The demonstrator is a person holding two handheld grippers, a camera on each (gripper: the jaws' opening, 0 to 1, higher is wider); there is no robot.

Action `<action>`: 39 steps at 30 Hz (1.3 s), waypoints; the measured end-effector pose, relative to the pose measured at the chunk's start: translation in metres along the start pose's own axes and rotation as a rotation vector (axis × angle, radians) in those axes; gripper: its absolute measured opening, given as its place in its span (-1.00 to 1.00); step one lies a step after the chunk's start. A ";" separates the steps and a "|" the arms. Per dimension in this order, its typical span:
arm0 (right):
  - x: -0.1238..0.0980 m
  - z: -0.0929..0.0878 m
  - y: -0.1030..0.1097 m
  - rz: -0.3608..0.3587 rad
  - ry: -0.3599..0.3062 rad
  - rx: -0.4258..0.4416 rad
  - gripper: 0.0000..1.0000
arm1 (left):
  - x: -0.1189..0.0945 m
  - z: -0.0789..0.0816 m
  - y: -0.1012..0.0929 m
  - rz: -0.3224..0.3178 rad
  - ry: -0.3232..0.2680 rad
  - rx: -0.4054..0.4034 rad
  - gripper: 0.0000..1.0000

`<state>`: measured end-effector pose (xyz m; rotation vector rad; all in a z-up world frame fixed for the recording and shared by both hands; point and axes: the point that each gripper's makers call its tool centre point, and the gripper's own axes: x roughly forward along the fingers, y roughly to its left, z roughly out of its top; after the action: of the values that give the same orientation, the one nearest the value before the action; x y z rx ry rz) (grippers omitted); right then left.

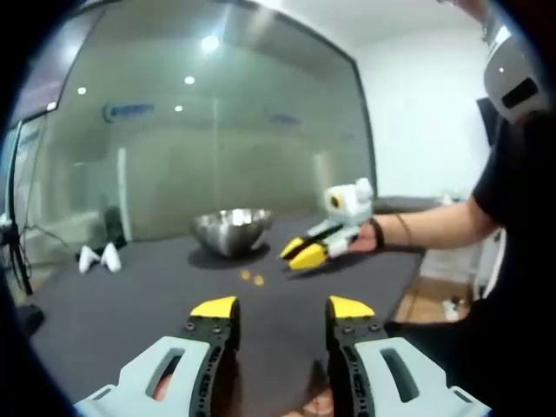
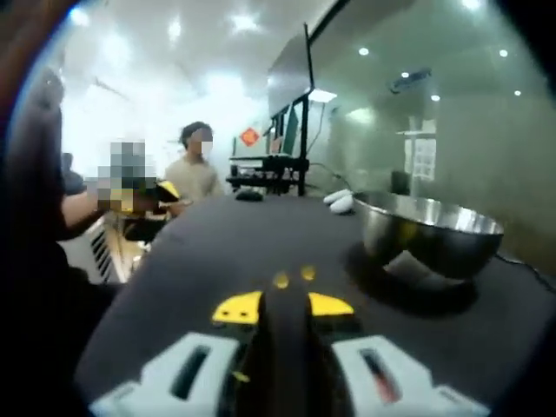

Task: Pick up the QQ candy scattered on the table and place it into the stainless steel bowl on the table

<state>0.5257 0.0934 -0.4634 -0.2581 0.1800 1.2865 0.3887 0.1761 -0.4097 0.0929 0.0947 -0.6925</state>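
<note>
On the dark table (image 1: 113, 304), in the left gripper view, two small orange candies (image 1: 252, 277) lie close together, just in front of the steel bowl (image 1: 231, 229) and a little to the left of the right gripper (image 1: 300, 254), which reaches in from the right in a person's hand (image 1: 369, 234) with its yellow tips low, near the tabletop and close to the sweets. The left gripper (image 1: 282, 307) hangs back at the near edge, jaws well apart and holding nothing. A pair of white objects (image 1: 98, 257) sits far off to the left. In the right gripper view, the candies (image 2: 294, 277) show as two yellow-orange blobs just ahead of the right gripper (image 2: 282, 306), whose yellow tips stand almost together with only a narrow dark gap; nothing sits between them that can be made out. The bowl (image 2: 430, 230) stands to the right, near the sweets. A person (image 2: 193, 174) stands beyond the table's far end. These candies are likely very light, soft and a bit springy, so a gentle pinch across the middle of one piece should do; squeezing hard could squash it or flick it away, and the tips would need to straddle one candy flat against the table.
</note>
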 end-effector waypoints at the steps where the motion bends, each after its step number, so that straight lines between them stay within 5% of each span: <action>1: 0.005 0.002 -0.001 -0.003 -0.005 -0.009 -0.61 | 0.000 0.000 -0.001 -0.001 0.002 0.003 -0.18; 14: 0.048 0.004 0.006 0.062 0.039 -0.021 -0.67 | -0.009 -0.004 0.007 0.029 0.009 -0.006 -0.18; 32: 0.050 0.000 0.003 0.047 0.064 -0.037 -0.81 | -0.007 -0.005 0.009 0.021 0.014 -0.015 -0.19; 39: 0.040 0.017 0.002 0.031 0.019 0.011 -0.82 | -0.007 -0.004 0.008 0.020 0.015 -0.011 -0.19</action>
<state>0.5350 0.1358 -0.4587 -0.2595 0.2080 1.3137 0.3882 0.1878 -0.4127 0.0883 0.1117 -0.6710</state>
